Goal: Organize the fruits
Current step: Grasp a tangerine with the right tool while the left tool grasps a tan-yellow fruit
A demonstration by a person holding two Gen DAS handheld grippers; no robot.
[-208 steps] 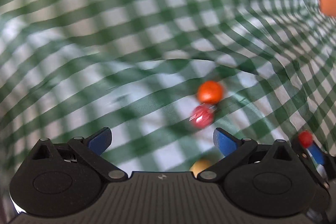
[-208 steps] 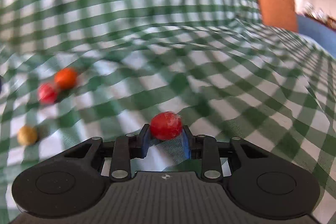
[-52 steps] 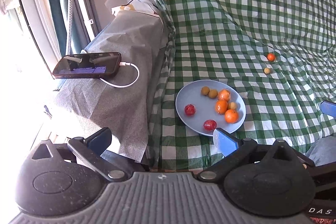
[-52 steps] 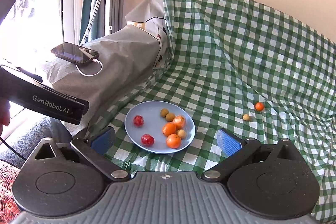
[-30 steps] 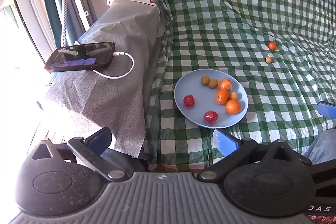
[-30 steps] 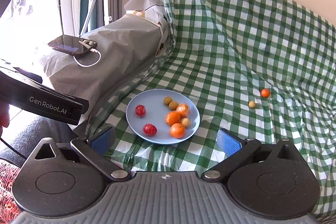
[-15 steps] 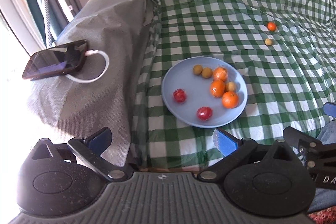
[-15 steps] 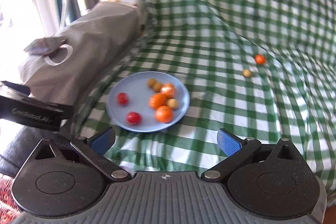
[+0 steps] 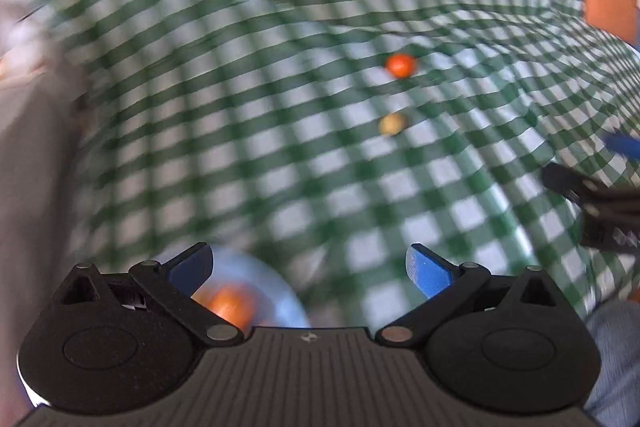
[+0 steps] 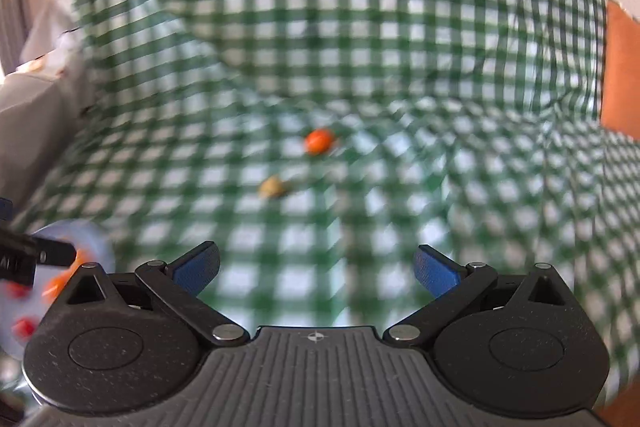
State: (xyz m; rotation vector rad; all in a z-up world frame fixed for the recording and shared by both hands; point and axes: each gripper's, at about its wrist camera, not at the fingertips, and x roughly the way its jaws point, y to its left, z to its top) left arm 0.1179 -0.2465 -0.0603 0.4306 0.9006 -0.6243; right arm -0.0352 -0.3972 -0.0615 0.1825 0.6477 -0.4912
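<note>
Because two fruits, an orange one [image 10: 319, 141] and a yellowish one [image 10: 272, 186], lay mid-frame outside the blue plate [image 10: 93, 240] at lower left, both tongs, left [image 9: 309, 269] and right [image 10: 316, 269], gaped wide, empty, facing them.

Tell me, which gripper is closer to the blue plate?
Left. The left gripper is right above the blue plate, which shows just past its fingers. The right gripper is off to the plate's right, over checked cloth.
</note>
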